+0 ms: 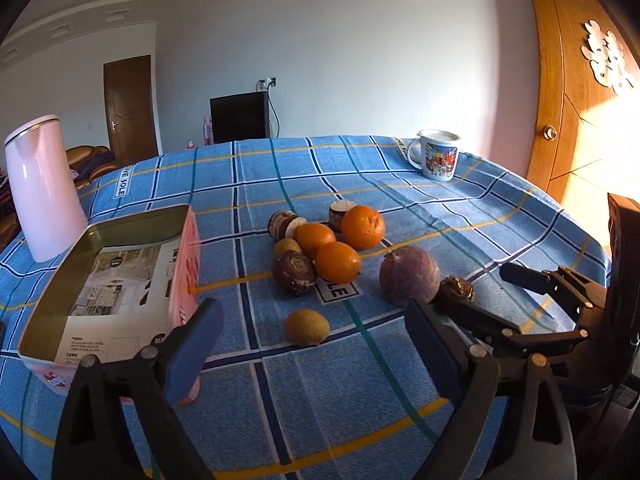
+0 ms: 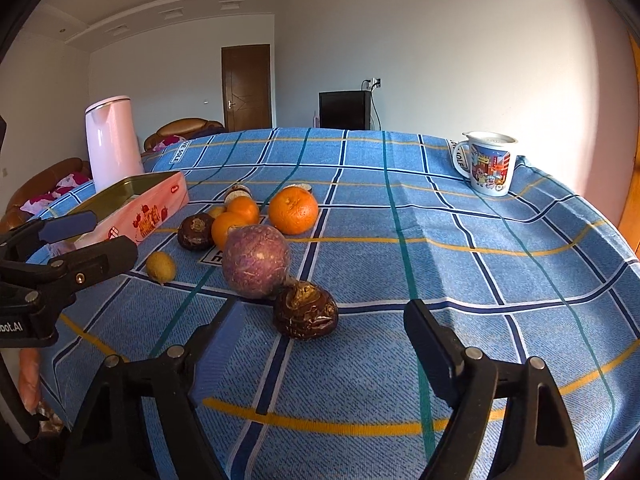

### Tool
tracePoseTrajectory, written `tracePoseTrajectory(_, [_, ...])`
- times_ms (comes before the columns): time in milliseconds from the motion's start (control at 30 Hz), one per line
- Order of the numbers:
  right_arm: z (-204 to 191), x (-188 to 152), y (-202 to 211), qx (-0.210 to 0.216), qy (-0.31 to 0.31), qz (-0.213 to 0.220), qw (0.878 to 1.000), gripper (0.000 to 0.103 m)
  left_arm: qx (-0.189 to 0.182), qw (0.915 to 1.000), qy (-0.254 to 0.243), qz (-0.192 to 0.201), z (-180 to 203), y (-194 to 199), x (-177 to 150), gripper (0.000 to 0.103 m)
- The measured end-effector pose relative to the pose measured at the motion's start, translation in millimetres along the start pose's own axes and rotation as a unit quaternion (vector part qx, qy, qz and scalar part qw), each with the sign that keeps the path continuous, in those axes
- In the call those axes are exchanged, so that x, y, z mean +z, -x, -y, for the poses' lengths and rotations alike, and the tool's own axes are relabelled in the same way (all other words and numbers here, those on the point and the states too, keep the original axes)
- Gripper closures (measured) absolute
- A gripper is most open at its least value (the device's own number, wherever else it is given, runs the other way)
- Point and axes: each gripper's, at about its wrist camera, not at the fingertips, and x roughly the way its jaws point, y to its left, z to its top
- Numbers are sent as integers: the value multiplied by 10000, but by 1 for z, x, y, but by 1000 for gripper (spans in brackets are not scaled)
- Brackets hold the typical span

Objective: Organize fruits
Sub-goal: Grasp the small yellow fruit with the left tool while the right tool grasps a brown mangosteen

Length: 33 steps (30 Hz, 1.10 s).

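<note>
Fruits lie in a loose group on the blue checked tablecloth (image 1: 320, 400): three oranges (image 1: 338, 262), a purple round fruit (image 1: 408, 274) (image 2: 256, 262), dark brown bulbs (image 1: 294, 272) (image 2: 306, 310), and a small yellow-brown fruit (image 1: 307, 327) (image 2: 161, 267). An open pink tin box (image 1: 120, 280) (image 2: 136, 204) sits at the left. My left gripper (image 1: 312, 344) is open and empty, just short of the small yellow-brown fruit. My right gripper (image 2: 324, 328) is open and empty, with the nearest brown bulb just beyond its fingertips.
A pink kettle (image 1: 40, 188) (image 2: 112, 140) stands behind the tin. A printed enamel mug (image 1: 438, 154) (image 2: 490, 164) stands at the far right of the table. A wooden door (image 1: 580, 100) is at the right. The right gripper (image 1: 500, 300) also shows in the left wrist view.
</note>
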Motion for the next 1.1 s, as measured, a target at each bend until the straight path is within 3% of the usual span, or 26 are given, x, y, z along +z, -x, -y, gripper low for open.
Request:
tracePoseTrajectory(133, [3, 5, -7, 47, 33, -119, 9999, 26, -71, 9997, -54, -241, 5, -15, 2, 18])
tracePoseTrajectory(267, [3, 9, -14, 136, 67, -252, 9996, 40, -31, 9989, -122, -449, 9, -27, 3, 22])
tracePoseTrajectory(367, [2, 9, -20, 207, 64, -367, 9991, 44, -58, 9977, -109, -661, 10, -35, 4, 31])
tracePoseTrajectory(500, [1, 8, -25, 273, 108, -474, 9984, 50, -89, 9956, -70, -927, 10, -46, 4, 35])
tracePoseTrajectory(600, [-3, 8, -29, 361, 212, -601, 9973, 58, -145, 9941, -5, -1071, 8, -50, 2, 46])
tracePoseTrajectory(667, [-4, 8, -30, 406, 279, -632, 9968, 62, -211, 9930, 39, -1165, 7, -53, 1, 59])
tracePoseTrajectory(767, [-3, 8, -29, 447, 283, -628, 9966, 63, -249, 9925, 104, -1188, 4, -53, 0, 72])
tracePoseTrajectory(1100, [1, 6, -22, 536, 108, -329, 9980, 64, -212, 9964, 56, -815, 3, -40, 1, 73])
